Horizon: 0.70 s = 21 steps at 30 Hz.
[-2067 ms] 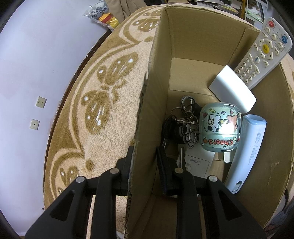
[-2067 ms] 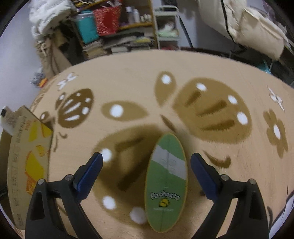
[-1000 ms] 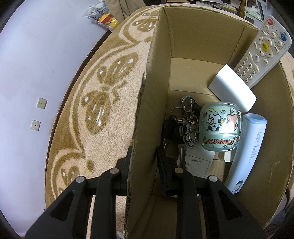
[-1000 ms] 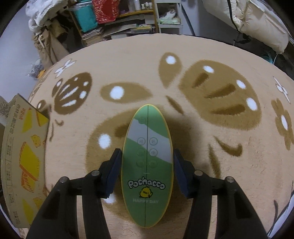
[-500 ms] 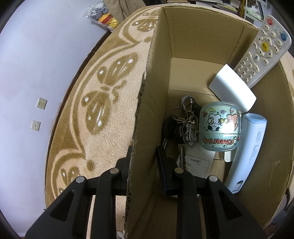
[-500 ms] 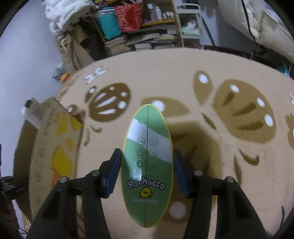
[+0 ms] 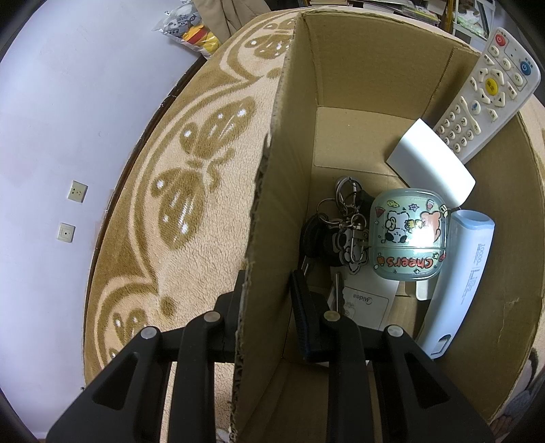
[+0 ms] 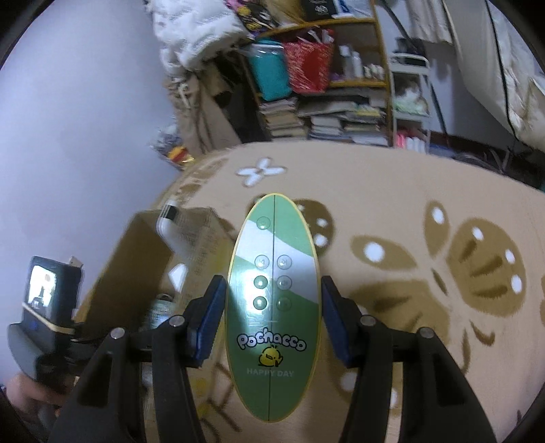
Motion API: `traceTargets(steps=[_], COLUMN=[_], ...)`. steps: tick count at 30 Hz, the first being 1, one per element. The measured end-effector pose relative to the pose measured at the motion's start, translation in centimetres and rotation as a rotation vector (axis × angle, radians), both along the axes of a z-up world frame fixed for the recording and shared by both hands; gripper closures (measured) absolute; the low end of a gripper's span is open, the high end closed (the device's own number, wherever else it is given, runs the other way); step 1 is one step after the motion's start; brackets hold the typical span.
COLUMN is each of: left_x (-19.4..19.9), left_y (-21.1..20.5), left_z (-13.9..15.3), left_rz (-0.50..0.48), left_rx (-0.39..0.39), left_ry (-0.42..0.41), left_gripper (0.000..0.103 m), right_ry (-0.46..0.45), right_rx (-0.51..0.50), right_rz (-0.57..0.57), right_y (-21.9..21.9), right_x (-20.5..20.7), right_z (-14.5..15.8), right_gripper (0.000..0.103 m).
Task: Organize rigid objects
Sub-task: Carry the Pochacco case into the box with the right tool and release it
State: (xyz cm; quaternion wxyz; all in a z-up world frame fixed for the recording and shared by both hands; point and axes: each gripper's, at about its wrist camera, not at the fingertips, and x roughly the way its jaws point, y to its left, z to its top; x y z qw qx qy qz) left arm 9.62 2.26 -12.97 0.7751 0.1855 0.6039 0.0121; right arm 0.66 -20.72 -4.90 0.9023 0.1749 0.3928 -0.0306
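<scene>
My left gripper [image 7: 267, 300] is shut on the left wall of an open cardboard box [image 7: 279, 170], one finger outside and one inside. In the box lie a bunch of keys [image 7: 340, 225], a mint cartoon case [image 7: 408, 235], a white-blue power bank [image 7: 460, 279], a white card [image 7: 429, 160] and a white remote [image 7: 487, 92]. My right gripper [image 8: 272, 317] is shut on a green oval Pochacco remote [image 8: 272, 300], held in the air above the rug. The box [image 8: 136, 272] and the left hand-held gripper [image 8: 44, 306] show at its lower left.
A beige rug with brown butterfly patterns [image 8: 442, 255] covers the floor. Cluttered shelves with books and bags [image 8: 323, 95] stand at the back. A white wall with sockets [image 7: 73, 211] is left of the rug. A toy bag [image 7: 190, 27] lies by the wall.
My right gripper closed on the green remote, lifted it off the rug and swung left toward the box. My left gripper has stayed on the box wall.
</scene>
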Motion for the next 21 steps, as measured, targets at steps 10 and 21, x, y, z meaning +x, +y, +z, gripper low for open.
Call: traceTargets(steps=[10,21], left_x=[0.0,0.0], left_y=[0.0,0.0], left_z=[0.0,0.0], left_rz=[0.000,0.000], left_rx=[0.001,0.001], left_ry=[0.000,0.000], left_gripper=[0.079,0.079], right_ry=[-0.101,-0.163], right_rx=[-0.020,-0.038], right_rz=[0.118,0.235], right_y=[4.2,7.9], right_x=[1.3,2.6], right_z=[2.8,3.2], right_gripper=[0.044,0.044])
